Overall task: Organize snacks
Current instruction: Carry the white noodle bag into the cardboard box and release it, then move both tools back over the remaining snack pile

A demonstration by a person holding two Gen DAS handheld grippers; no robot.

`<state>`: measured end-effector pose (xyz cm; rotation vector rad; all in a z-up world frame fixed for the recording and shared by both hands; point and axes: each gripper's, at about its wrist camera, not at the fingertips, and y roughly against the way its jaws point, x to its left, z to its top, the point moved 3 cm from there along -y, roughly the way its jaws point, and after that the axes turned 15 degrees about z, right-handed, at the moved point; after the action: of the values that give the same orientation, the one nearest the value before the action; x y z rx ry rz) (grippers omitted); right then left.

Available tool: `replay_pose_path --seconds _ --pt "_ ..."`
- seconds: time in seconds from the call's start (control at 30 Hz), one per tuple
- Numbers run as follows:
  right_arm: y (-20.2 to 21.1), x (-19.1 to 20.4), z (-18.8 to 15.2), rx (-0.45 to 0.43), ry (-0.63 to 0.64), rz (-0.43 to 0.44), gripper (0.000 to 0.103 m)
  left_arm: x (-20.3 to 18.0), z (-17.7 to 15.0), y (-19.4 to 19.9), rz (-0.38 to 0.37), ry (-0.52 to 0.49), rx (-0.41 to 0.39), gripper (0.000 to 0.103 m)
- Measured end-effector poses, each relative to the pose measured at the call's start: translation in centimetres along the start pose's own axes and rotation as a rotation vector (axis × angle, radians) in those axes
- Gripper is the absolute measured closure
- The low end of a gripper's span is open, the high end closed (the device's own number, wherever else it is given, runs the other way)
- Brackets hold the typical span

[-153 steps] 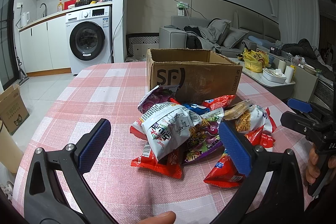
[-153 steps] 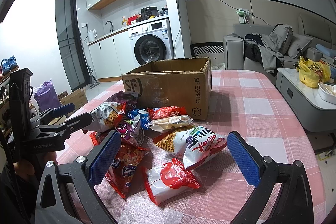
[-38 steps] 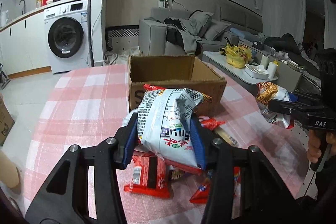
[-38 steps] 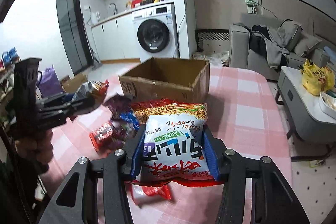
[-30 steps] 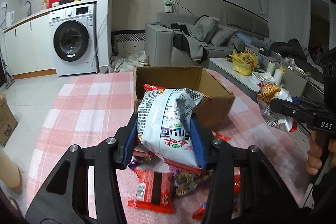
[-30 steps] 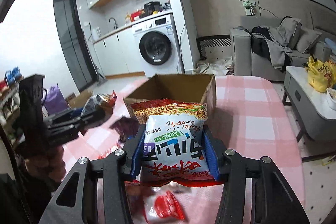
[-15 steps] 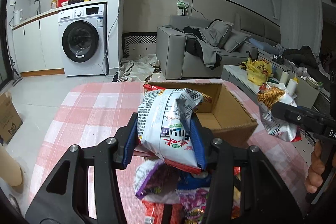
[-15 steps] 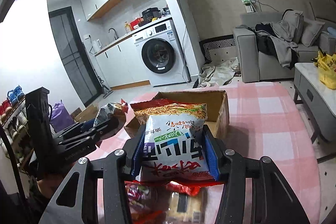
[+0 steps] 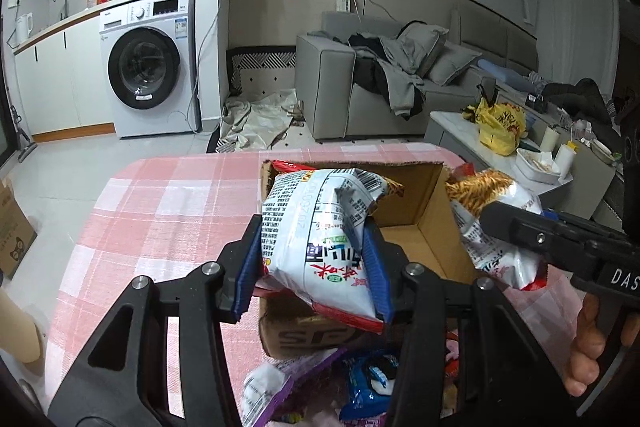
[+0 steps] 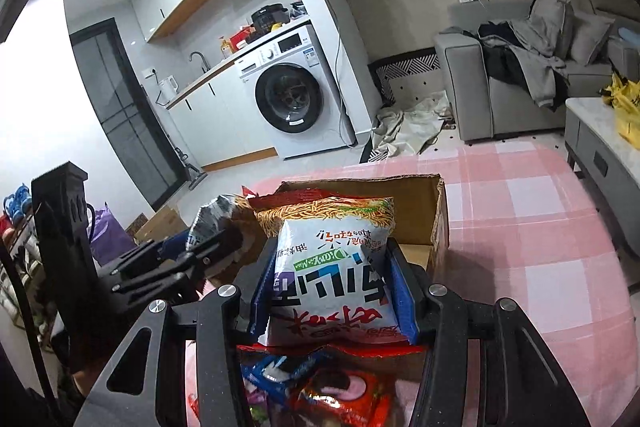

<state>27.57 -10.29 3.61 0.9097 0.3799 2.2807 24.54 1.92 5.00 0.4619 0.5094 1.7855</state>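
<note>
A: So, where do the two packets stand?

B: Both are carried. The left gripper [image 9: 314,269] is clamped on a white crinkled noodle packet with a barcode back [image 9: 320,227], and the right gripper [image 10: 334,291] is clamped on a matching white noodle packet with a noodle picture on top [image 10: 332,267].

A: What's changed?

B: A second ago the brown open-topped cardboard box [image 9: 416,223] sat ahead of them on the pink checked tablecloth [image 9: 160,211]; now both packets hang over its near edge and open mouth, side by side.

A: And the rest?

B: Loose red, blue and purple snack bags [image 10: 320,391] lie on the cloth before the box. I'd judge release comes next, then those.
</note>
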Motion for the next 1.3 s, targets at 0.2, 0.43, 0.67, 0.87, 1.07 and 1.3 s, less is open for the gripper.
replay_pose_path --seconds 0.2,0.43,0.67,0.87,1.07,1.3 --pt "0.0 -0.6 0.2 0.0 0.026 -0.034 0.044 -0.3 -0.2 -0.8 -0.018 -0.018 0.02 0.038" --pt "2.7 -0.4 -1.3 0.021 0.053 -0.062 0.005 1.3 -2.2 2.0 0.01 -0.028 0.002 0.0" --pt "5.3 -0.4 -4.2 0.051 0.056 -0.081 0.0 2.7 -5.6 5.4 0.036 -0.052 0.002 0.001" --pt "6.9 0.3 -6.4 0.081 0.067 -0.098 0.0 4.3 -8.3 7.3 0.05 -0.046 0.025 0.001" --pt "7.9 1.1 -8.1 0.098 0.09 -0.113 0.0 5.4 -10.8 8.6 0.063 -0.039 0.042 0.001" --pt "8.8 1.4 -9.4 0.08 0.085 -0.112 0.0 6.0 -11.8 9.3 0.061 -0.03 0.038 0.001"
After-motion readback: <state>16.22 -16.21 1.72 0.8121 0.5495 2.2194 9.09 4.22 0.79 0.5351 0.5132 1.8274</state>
